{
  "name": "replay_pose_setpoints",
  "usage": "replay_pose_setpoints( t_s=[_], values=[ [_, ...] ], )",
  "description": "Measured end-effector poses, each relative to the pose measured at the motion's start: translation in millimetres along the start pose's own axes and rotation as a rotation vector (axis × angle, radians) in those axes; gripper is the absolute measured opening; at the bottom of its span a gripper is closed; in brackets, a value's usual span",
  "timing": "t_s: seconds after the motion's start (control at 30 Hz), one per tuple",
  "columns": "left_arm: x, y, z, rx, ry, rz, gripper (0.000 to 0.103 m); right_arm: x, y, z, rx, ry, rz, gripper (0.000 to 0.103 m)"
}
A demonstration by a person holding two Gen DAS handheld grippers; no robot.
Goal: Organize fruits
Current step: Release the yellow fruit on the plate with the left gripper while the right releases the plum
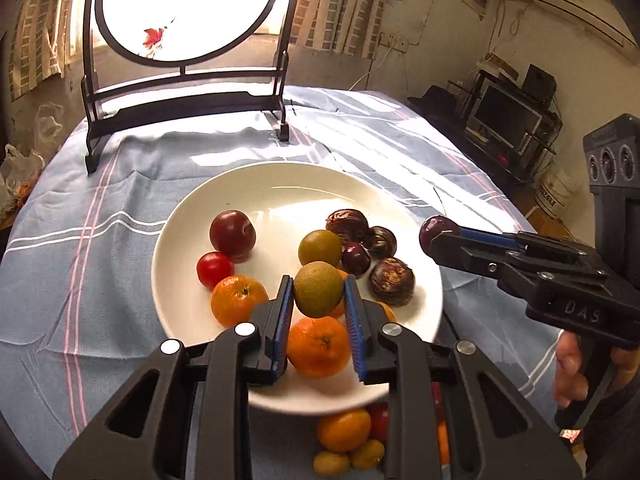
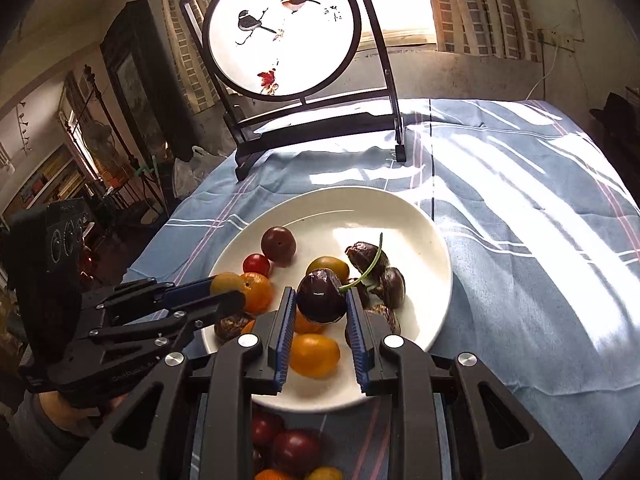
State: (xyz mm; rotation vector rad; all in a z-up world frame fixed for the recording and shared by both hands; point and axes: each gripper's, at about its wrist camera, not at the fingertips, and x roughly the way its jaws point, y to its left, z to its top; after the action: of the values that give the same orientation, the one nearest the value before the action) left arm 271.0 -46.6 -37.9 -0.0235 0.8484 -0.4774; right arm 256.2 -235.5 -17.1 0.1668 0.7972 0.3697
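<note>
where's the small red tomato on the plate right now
In the left wrist view the small red tomato lies on the white plate's left side, between the dark red plum and an orange.

The left gripper [image 1: 319, 292] reaches in from six o'clock of its own wrist view, angled down, its blue-padded fingers [image 1: 283, 312] clamped on a greenish-yellow fruit [image 1: 318, 289]. The right gripper [image 2: 321, 300] enters likewise from six o'clock in its view, pads [image 2: 355, 320] pressed on a dark purple fruit [image 2: 320, 295] with a green stem. In the left view the right gripper juts from three o'clock, a hand [image 1: 572, 376] wrapped on its grip. The left hand [image 2: 60, 404], at eight o'clock in the right view, is probably curled round its handle, though dim.
</note>
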Motion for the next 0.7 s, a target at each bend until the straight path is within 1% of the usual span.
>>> replay_pose_setpoints(
  t_s=[0.03,0.07,0.1,0.13,0.17,0.23,0.33,0.37,0.43,0.5,0.6,0.7],
  values=[
    [9,5,5,-0.019,0.014,0.002,0.027,7,0,5,0.0,0.0,0.001,0.026],
    [15,9,8,-0.038,0.025,0.008,0.04,12,0,8,-0.004,-0.002,-0.007,0.029],
    [18,13,10,-0.056,0.027,0.018,0.052,16,1,10,-0.013,-0.007,-0.027,0.039],
    [17,17,11,-0.07,0.012,0.032,0.061,16,1,11,-0.021,-0.021,-0.053,0.044],
    [13,20,11,-0.075,-0.005,0.035,0.063,14,1,12,-0.027,-0.029,-0.059,0.046],
    [4,21,7,-0.067,-0.019,0.032,0.063,8,1,7,-0.03,-0.03,-0.039,0.046],
    [-18,19,-12,-0.045,-0.026,0.034,0.063,-12,7,-14,-0.06,-0.015,-0.032,0.046],
    [-26,17,-22,-0.03,-0.028,0.029,0.063,-20,10,-25,-0.079,-0.009,-0.034,0.046],
    [-41,9,-45,0.014,-0.026,0.045,0.065,-35,18,-52,-0.128,0.002,-0.021,0.048],
    [-52,3,-70,0.044,-0.015,0.033,0.067,-45,26,-79,-0.169,0.018,-0.018,0.055],
    [-61,-3,-104,0.064,0.021,0.021,0.067,-54,35,-118,-0.192,0.039,0.001,0.058],
    [-66,-12,-129,0.087,0.045,0.025,0.066,-49,46,-147,-0.233,0.063,-0.037,0.058]
  ],
)
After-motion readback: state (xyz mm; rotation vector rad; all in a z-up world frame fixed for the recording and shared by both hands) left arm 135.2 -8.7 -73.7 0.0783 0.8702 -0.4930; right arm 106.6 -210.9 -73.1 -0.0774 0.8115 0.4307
